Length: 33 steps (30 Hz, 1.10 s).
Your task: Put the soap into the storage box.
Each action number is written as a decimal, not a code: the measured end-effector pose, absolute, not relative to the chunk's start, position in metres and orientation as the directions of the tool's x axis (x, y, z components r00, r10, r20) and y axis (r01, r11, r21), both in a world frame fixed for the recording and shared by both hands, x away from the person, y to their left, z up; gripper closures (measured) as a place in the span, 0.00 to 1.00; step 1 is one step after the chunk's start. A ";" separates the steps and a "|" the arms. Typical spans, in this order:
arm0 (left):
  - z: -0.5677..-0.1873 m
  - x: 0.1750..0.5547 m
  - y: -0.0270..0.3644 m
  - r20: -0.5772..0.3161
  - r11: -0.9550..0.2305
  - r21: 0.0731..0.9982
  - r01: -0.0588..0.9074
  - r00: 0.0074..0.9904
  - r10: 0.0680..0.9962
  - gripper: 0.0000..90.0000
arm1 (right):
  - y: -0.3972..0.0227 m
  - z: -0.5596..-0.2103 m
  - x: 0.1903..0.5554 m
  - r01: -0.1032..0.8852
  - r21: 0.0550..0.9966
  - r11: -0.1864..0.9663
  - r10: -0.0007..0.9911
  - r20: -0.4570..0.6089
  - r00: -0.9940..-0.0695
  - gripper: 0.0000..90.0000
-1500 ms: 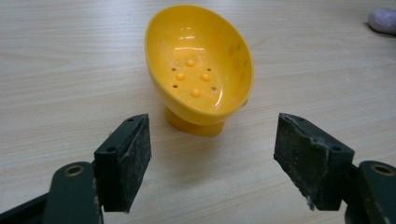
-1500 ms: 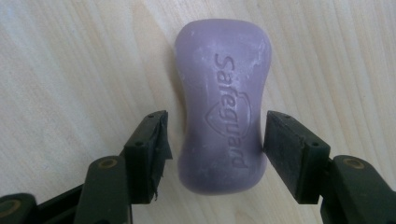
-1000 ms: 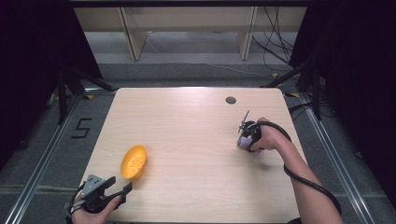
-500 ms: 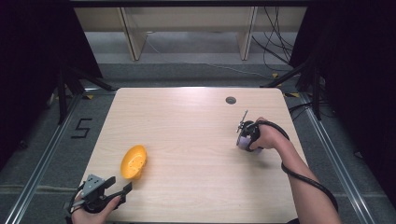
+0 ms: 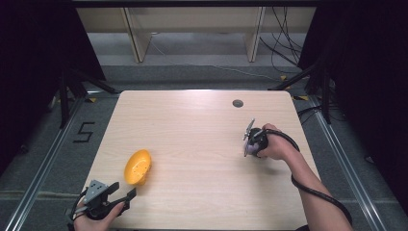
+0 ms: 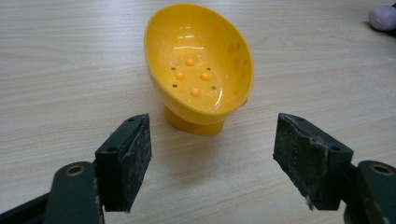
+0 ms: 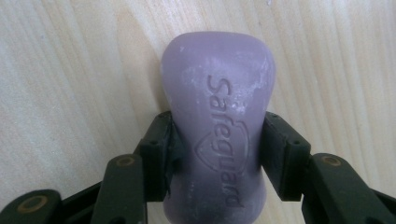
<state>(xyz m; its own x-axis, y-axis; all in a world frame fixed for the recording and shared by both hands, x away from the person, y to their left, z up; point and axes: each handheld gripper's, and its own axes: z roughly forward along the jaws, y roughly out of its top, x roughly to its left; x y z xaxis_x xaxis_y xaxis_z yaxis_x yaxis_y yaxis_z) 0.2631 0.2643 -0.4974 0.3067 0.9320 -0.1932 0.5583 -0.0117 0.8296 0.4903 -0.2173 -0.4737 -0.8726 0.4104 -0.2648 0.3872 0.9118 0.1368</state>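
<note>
A purple soap bar (image 7: 217, 116) with embossed lettering lies on the wooden table at the right. My right gripper (image 7: 217, 154) is shut on it, a pad pressing on each long side; its jaws have just been closing onto the bar. From above, the right gripper (image 5: 250, 143) points down at the soap bar (image 5: 248, 149). A yellow soap dish (image 6: 198, 70) with small holes and bumps stands tilted on its foot just ahead of my left gripper (image 6: 212, 163), which is open and holds nothing. The dish (image 5: 137, 166) sits at the front left, with the left gripper (image 5: 124, 190) near the table's front edge.
A small dark round hole (image 5: 237, 103) sits in the tabletop (image 5: 192, 130) at the back right. A black cable (image 5: 312, 190) trails from the right gripper along the forearm. Shelving legs and loose cables stand on the floor behind the table.
The right hand has barely shifted over the soap bar. The left gripper and the yellow dish stay where they were.
</note>
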 end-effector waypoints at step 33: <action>-0.497 0.263 0.264 -0.197 -0.001 0.838 0.546 0.303 0.932 0.31 | -0.214 -0.445 0.422 0.129 0.241 0.962 0.249 -0.574 -0.780 0.56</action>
<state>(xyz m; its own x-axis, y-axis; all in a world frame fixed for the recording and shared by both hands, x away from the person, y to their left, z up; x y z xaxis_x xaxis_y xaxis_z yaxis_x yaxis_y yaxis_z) 0.2631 0.2643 -0.4972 0.3035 0.9322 -0.1971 0.5461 -0.0007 0.8377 0.4218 -0.2137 -0.4453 -0.7798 0.2490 -0.5744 0.1293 0.9618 0.2413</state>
